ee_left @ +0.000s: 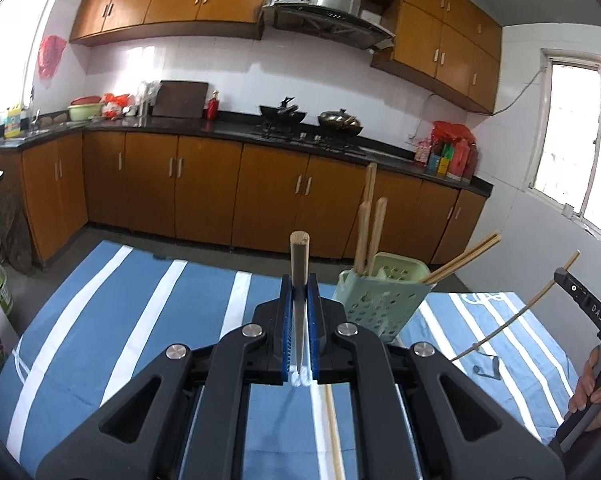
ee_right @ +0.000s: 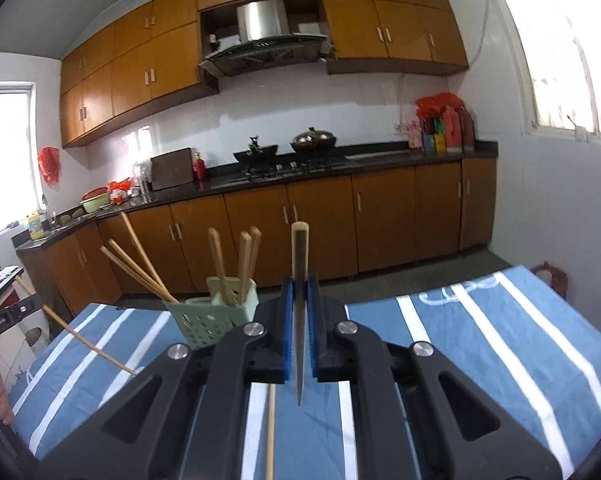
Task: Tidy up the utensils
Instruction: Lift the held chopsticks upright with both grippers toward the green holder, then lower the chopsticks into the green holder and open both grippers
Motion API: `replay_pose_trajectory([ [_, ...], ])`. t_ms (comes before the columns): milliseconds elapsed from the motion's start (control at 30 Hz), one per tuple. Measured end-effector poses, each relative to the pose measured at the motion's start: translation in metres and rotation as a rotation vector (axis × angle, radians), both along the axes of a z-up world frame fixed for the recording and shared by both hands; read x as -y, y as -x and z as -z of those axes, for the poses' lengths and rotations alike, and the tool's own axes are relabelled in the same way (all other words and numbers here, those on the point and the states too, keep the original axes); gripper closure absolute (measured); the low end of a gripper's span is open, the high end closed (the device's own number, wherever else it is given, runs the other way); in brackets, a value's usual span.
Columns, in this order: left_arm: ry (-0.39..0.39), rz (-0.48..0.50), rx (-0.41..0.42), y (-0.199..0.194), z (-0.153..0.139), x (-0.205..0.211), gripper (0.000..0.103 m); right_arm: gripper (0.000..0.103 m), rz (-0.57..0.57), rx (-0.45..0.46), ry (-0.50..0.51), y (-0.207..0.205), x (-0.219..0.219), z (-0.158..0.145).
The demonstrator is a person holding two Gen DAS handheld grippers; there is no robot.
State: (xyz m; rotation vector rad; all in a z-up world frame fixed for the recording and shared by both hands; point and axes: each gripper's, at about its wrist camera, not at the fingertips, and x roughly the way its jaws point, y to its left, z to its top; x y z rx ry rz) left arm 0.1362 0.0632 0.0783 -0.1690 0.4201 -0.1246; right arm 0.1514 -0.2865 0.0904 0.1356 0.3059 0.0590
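- Two claws, each closed on one chopstick, are raised over a surface covered with a blue cloth (ee_left: pixel 100 320) with white stripes.
- Left claw (ee_left: pixel 299 292): blue pads pressed against a chopstick (ee_left: pixel 299 264) that runs lengthwise between them, its blunt wooden end pointing away from the camera.
- Right claw (ee_right: pixel 299 292): pads likewise clamped on a chopstick (ee_right: pixel 299 256), blunt end forward and thin tip (ee_right: pixel 299 398) projecting back past the pads.
- Green perforated holder (ee_left: pixel 380 300) stands upright near the far edge of the surface; several wooden chopsticks (ee_left: pixel 370 236) stand in it, and two more (ee_left: pixel 466 256) lean out over its rim.
- Loose chopstick (ee_left: pixel 334 432) lies flat on the cloth near the close edge, beneath both claws.
- Right-hand claw body (ee_left: pixel 588 308) shows at the right edge of the left wrist view, with the chopstick it grips (ee_left: pixel 512 316) and the person's hand (ee_left: pixel 598 384) on its handle.
- Background: wooden cabinets (ee_right: pixel 260 92), a range hood (ee_right: pixel 260 40) and a dark kitchen counter (ee_right: pixel 380 152) carrying two woks (ee_right: pixel 312 140).
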Motion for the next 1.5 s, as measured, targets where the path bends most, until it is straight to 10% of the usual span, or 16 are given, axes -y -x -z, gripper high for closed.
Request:
replay_pose_trajectory([
  [300,0.028,0.111,0.092,0.002,-0.054,0.019,0.096,0.095,-0.215,0.031,-0.112,0.011,-0.014,-0.067],
  [567,0.037,0.104,0.22,-0.021,-0.096,0.053,0.096,0.095,-0.187,0.169,-0.137,-0.013,-0.029,-0.109],
  [1000,-0.003,0.06,0.159,-0.077,-0.057,0.078,0.096,0.095,-0.106,0.065,-0.014,-0.1,-0.056,-0.058],
  [1500,0.019,0.09,0.084,-0.084,-0.043,0.077,0.095,0.076,-0.116,0.03,-0.035,-0.1,-0.057,-0.044],
])
